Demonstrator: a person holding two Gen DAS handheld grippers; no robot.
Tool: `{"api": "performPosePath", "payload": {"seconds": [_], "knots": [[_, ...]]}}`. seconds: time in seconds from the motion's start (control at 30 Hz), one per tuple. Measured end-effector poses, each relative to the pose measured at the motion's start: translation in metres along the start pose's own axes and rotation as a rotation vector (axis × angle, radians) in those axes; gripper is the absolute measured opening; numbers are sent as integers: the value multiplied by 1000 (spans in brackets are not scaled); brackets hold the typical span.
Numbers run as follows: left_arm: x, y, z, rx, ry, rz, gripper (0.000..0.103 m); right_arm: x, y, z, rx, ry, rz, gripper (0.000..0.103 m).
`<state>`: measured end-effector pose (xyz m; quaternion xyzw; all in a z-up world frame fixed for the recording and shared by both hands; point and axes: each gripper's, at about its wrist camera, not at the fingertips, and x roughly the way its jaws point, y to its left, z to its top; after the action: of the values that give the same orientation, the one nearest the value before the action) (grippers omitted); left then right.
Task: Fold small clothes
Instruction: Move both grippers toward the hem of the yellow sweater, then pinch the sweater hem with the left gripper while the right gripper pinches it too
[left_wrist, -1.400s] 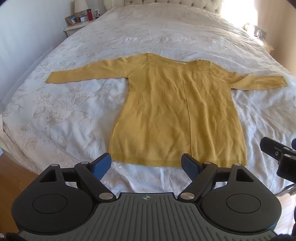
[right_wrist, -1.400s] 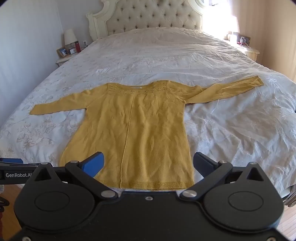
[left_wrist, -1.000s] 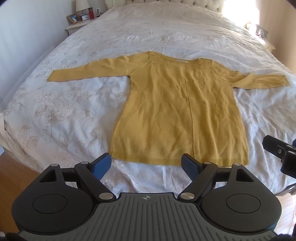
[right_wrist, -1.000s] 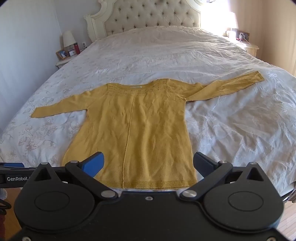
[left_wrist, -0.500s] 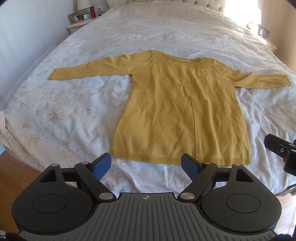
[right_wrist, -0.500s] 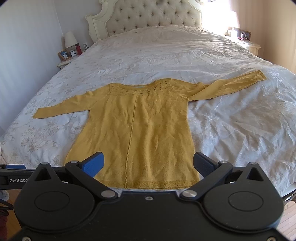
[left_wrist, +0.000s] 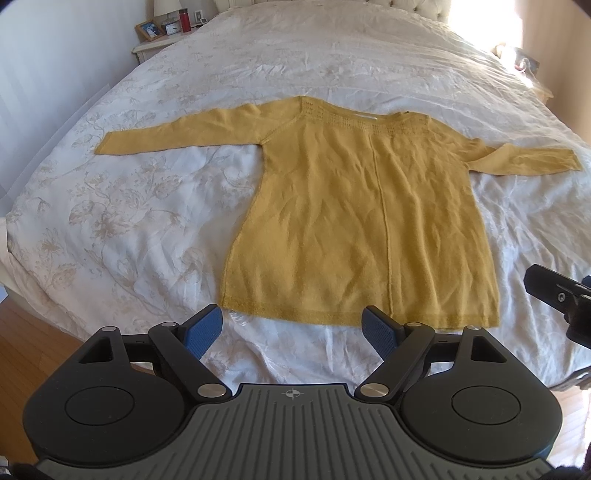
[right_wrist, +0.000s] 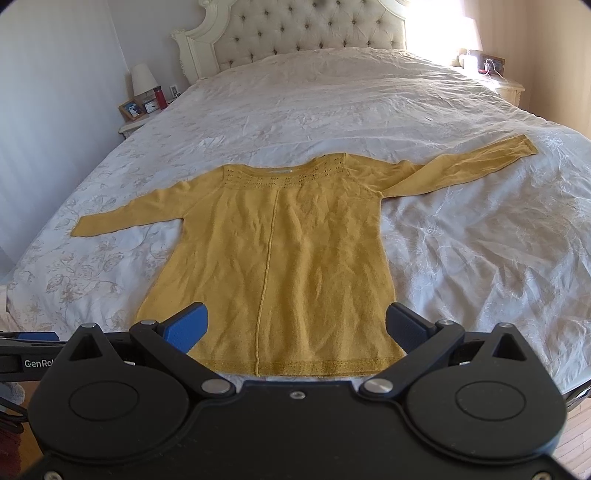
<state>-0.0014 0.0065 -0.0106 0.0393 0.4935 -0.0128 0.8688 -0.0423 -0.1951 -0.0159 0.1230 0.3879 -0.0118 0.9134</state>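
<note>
Hovering near hem of sweater (left_wrist: 369, 221), lying flat on bed (left_wrist: 110, 221), sleeves out for folding; left gripper (left_wrist: 291, 328) and right gripper (right_wrist: 297, 325) fingers apart, gripping nothing.

— What stood by the bed (right_wrist: 369, 110)?
— A nightstand (right_wrist: 133, 127) with a lamp (right_wrist: 143, 79), a red bottle (right_wrist: 159, 98) and a framed photo (right_wrist: 131, 109), beside the tufted headboard (right_wrist: 295, 33).
</note>
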Motion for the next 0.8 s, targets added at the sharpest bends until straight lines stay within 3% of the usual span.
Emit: {"api": "performPosePath", "payload": {"seconds": [0.3, 0.43, 0.57, 0.77, 0.8], "knots": [[10, 8, -2, -28, -19, -26, 82, 13, -8, -4, 41, 19, 53, 102], [23, 21, -8, -39, -51, -37, 72, 25, -25, -12, 115, 28, 84, 102], [43, 37, -14, -46, -53, -50, 71, 40, -39, -20, 132, 50, 62, 101], [79, 57, -16, -16, -52, -46, 71, 74, -56, -29, 34, 91, -6, 91], [86, 59, -15, -1, -49, -34, 71, 82, -61, -31, 37, 110, -11, 85]]}}
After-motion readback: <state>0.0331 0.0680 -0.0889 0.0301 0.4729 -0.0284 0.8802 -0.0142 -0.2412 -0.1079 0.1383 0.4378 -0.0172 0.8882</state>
